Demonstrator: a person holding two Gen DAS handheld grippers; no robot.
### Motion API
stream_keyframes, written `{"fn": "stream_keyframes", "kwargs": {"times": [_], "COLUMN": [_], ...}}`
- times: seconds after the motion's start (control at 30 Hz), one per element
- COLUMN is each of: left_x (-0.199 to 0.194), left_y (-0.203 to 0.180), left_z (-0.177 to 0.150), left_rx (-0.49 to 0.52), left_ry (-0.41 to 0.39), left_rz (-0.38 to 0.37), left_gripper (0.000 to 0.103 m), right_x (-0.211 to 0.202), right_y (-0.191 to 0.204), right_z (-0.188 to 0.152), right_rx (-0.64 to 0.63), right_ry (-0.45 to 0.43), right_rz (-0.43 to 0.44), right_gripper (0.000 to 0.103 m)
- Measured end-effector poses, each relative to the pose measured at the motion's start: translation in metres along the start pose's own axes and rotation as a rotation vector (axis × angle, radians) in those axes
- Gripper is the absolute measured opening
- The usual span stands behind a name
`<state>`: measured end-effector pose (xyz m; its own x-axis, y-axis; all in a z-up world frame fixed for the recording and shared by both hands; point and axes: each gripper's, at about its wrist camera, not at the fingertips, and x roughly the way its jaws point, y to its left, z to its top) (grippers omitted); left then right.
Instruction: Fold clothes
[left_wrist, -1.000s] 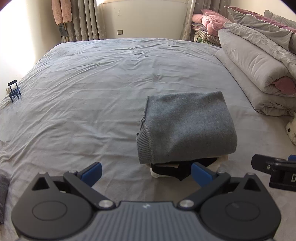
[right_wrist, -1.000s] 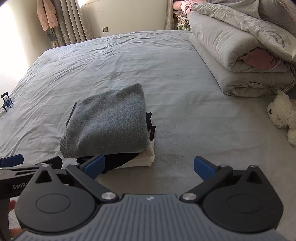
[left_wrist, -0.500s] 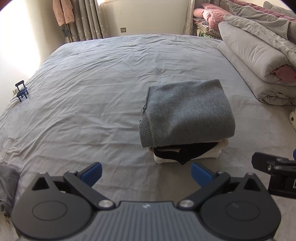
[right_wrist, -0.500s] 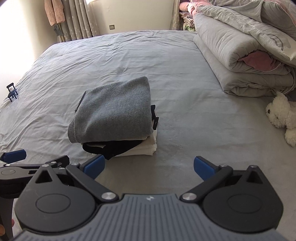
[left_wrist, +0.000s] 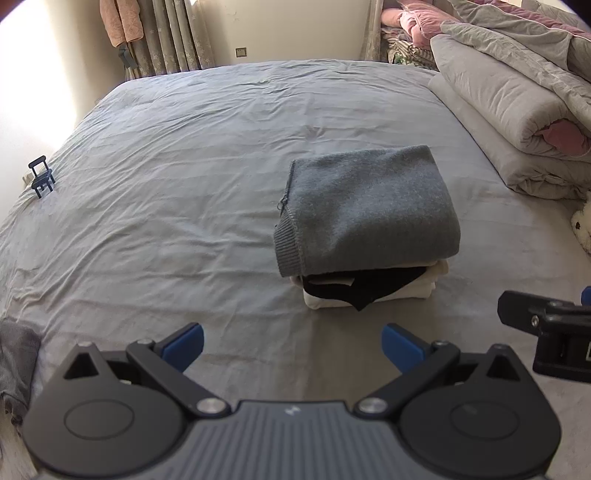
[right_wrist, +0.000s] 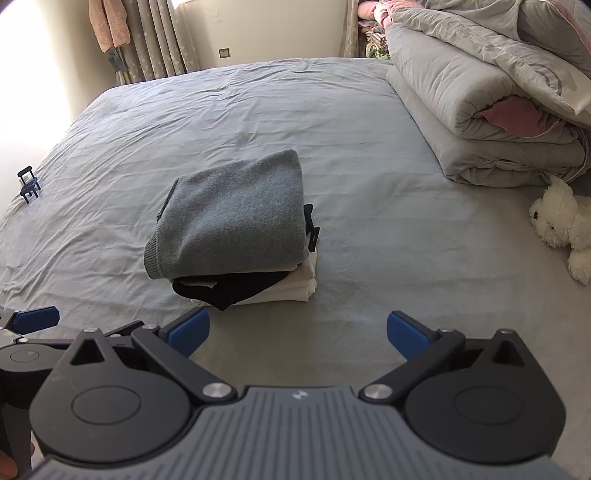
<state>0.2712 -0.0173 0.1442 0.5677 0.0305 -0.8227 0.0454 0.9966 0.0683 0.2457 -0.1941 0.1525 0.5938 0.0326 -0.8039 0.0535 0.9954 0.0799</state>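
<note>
Far left, bed edge: small blue toy chair (left_wrist: 41, 176), well apart from everything else. Near-left corner of the left wrist view: a crumpled grey garment (left_wrist: 16, 363) at the frame edge, unfolded as far as visible.

Left gripper (left_wrist: 291, 341): jaws spread wide, nothing between them, held above the sheet (left_wrist: 184, 184) short of the stack.

Centre: stack (left_wrist: 369, 254) on the sheet. Grey sweater (left_wrist: 365, 206) folded on top, black piece (left_wrist: 362, 286) under it with a corner hanging out at the front, white piece (left_wrist: 413, 290) at the bottom.

Right gripper (right_wrist: 297, 330): jaws also wide apart, empty, near the stack but not touching.

Right side: rolled duvets (right_wrist: 480, 103) and a white plush toy (right_wrist: 563, 221), clear of the work area.

Judgement: sweater fold looks finished; the step in hand is between garments. Next move likely calls for swinging left to the crumpled garment, pinching an edge, and spreading it flat on open sheet. Black corner may want tucking.
</note>
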Motion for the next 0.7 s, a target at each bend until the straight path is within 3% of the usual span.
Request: {"fn": "stream_keyframes", "kwargs": {"times": [0.7], "left_x": [0.0047], "left_y": [0.0073], "left_z": [-0.0042], "left_rx": [-0.054], "left_ry": [0.041], "left_rz": [-0.016], "left_gripper": [0.103], "right_x": [0.0027], "right_y": [0.0035], "right_z": [-0.0031], "right_rx": [0.004], "right_ry": [0.021], "right_rz": [0.012], "right_gripper": [0.103]}}
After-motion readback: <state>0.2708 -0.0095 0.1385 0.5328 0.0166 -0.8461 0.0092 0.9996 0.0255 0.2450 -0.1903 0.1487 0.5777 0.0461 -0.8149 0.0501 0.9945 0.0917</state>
